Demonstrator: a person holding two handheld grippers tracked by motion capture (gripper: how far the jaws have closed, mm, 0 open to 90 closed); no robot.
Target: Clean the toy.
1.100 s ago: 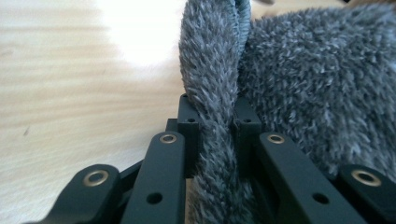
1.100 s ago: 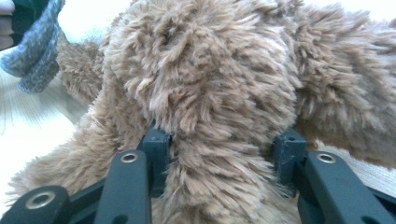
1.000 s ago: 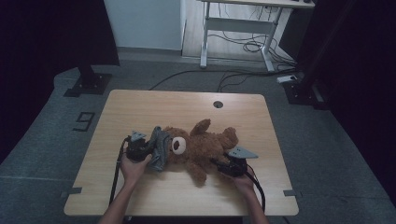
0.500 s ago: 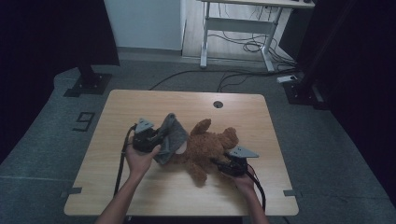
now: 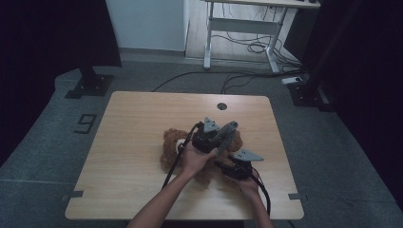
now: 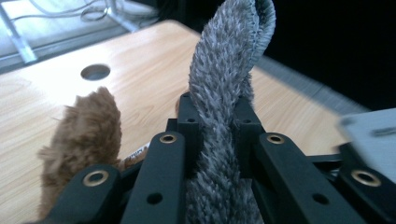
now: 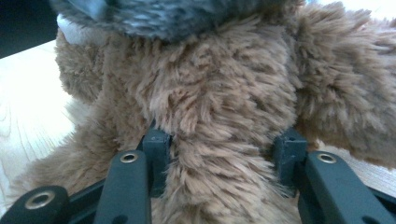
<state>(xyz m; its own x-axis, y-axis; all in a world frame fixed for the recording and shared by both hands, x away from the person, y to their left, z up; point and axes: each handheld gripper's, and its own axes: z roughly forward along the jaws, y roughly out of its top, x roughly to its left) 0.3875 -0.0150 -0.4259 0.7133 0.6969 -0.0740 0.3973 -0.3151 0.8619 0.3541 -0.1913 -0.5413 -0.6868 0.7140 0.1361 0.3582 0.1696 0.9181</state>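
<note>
Teddy bear (image 5: 171, 147), brown and shaggy, lies mid-bench (image 5: 138, 118), soft and light, so it probably sags unless gripped on a limb or the body. Left hand-held gripper (image 6: 217, 116) is clenched on a floppy grey fuzzy cloth (image 6: 224, 70) raised over the bear. Right hand-held gripper (image 7: 219, 140) clamps a plush brown limb.

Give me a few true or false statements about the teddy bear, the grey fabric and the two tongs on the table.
1. The left tongs are shut on the grey fabric. True.
2. The right tongs grip a limb of the brown teddy bear. True.
3. The bear sits on the floor. False: it lies on the wooden table.
4. The grey fabric is bright red. False: it is grey and furry.
5. The table has a round hole near its far edge. True.
</note>
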